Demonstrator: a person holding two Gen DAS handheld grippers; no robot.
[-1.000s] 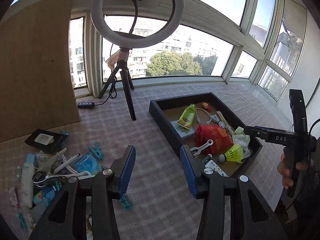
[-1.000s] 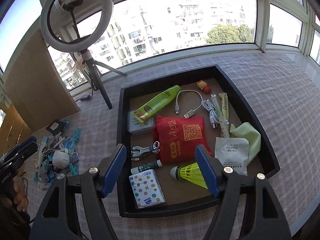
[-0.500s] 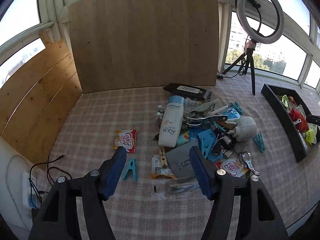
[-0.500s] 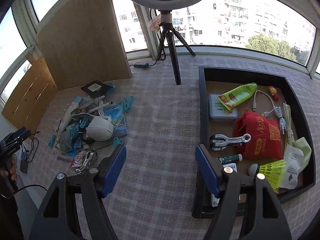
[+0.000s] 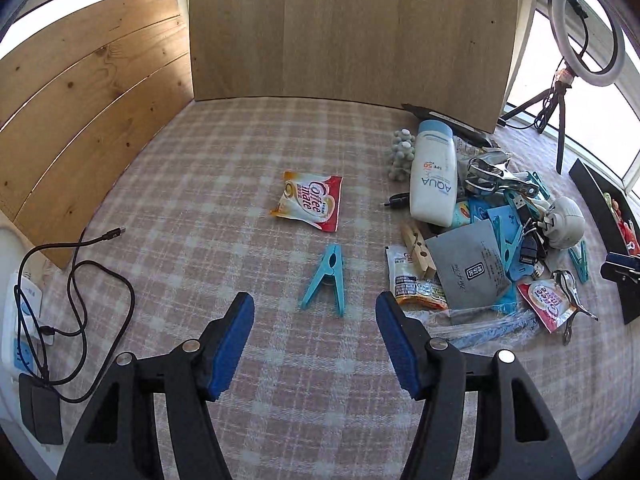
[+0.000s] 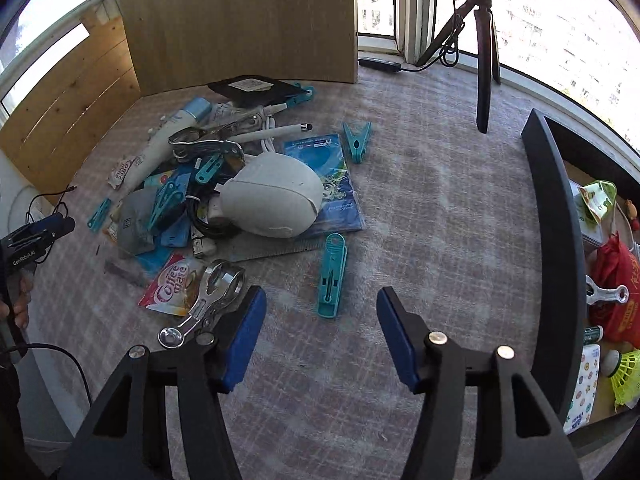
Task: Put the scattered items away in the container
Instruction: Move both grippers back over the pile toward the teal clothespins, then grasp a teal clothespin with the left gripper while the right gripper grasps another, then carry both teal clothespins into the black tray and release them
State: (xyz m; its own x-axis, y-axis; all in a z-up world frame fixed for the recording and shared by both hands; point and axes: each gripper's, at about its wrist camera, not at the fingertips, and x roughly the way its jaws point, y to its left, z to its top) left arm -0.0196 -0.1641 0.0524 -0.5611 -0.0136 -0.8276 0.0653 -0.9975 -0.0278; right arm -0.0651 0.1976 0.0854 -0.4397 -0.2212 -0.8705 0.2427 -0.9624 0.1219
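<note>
A checked cloth [image 5: 224, 184] under both grippers. Left gripper [image 5: 315, 312], half open and empty, should straddle the peg [image 5: 326, 278] just ahead; right gripper [image 6: 321, 307], empty and narrowing, its clip [image 6: 333, 276].

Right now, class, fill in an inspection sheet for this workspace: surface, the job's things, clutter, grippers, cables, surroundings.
Surface: checked cloth covers the table.
Job's things: black container at the right, already holding items; loose teal clothespin and Coffee mate sachet lie apart from the pile.
Clutter: pile around a white round device and an AQUA bottle, with more pegs and metal clips.
Grippers: left gripper open above the teal clothespin, nothing between the jaws; right gripper open, its jaws have just been closing, nothing between them, flat teal clip just ahead.
Cables: black cable at the left edge.
Surroundings: wooden boards, ring light, windows.
</note>
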